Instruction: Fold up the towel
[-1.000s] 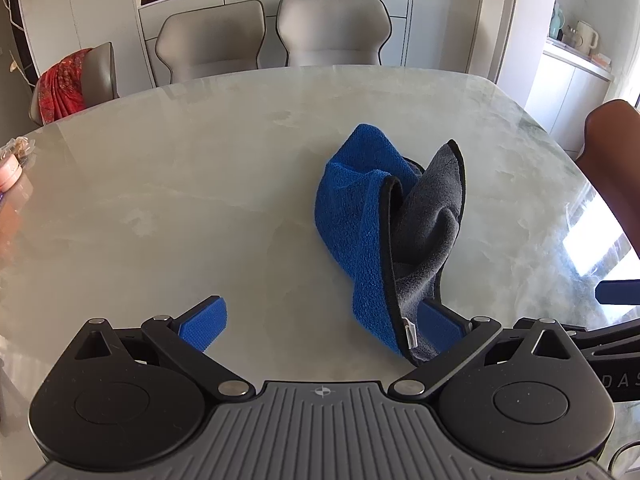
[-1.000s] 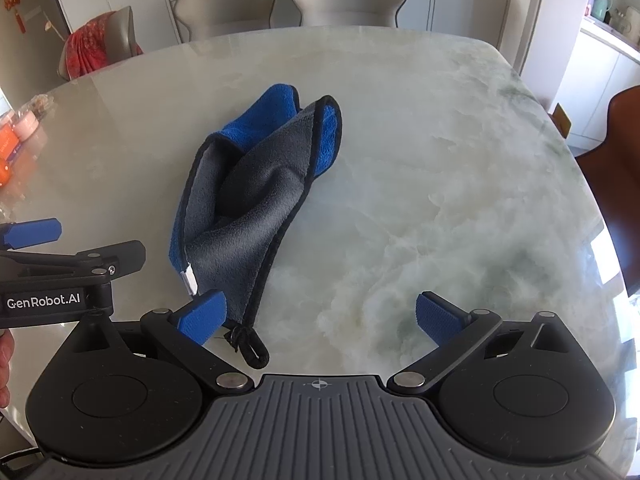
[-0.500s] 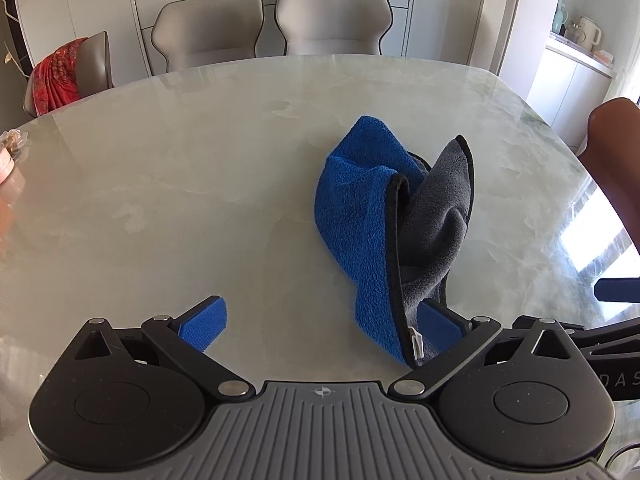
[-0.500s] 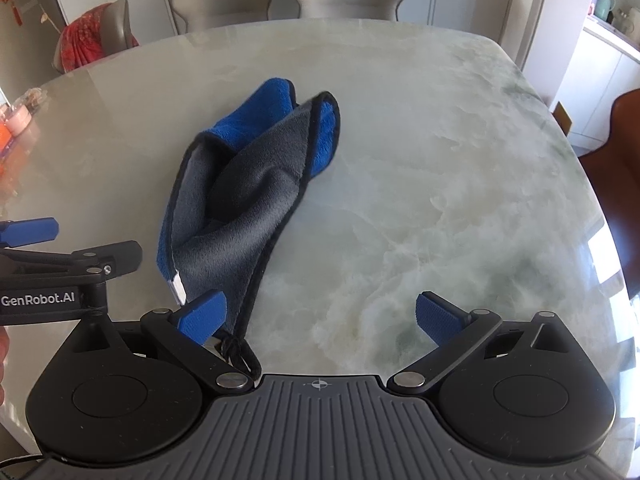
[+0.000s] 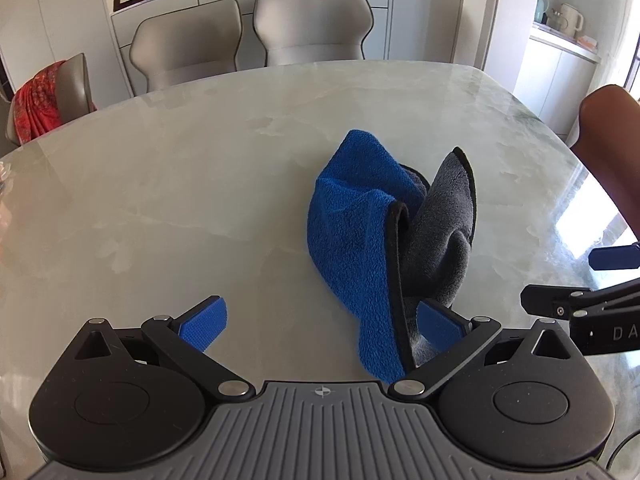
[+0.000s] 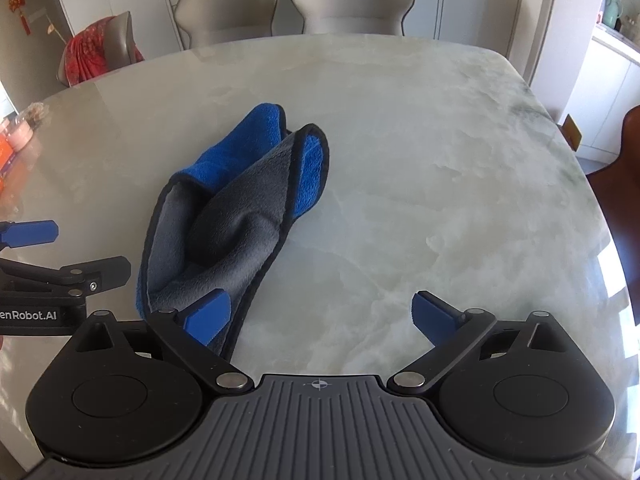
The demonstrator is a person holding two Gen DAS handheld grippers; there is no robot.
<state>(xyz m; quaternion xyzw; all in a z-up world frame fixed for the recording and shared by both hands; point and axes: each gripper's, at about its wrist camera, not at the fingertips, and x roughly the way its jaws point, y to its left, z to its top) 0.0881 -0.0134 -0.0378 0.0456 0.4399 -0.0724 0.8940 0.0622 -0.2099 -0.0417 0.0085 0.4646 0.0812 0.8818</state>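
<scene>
**Both grippers spread wide at the near end of a crumpled towel**

The towel (image 5: 360, 240), blue on one face and grey on the other with black edging, lies bunched on the marble table (image 5: 180, 184), right of centre in the left wrist view and left of centre in the right wrist view. The left gripper (image 5: 322, 322) is spread wide and grips nothing; its right pad (image 5: 438, 326) sits in front of the towel's near end, contact unclear. The right gripper (image 6: 320, 316) is likewise wide open and empty; its left pad (image 6: 208, 316) overlaps the towel's near grey edge. Grey chairs (image 5: 248, 36) stand at the far side.
</scene>
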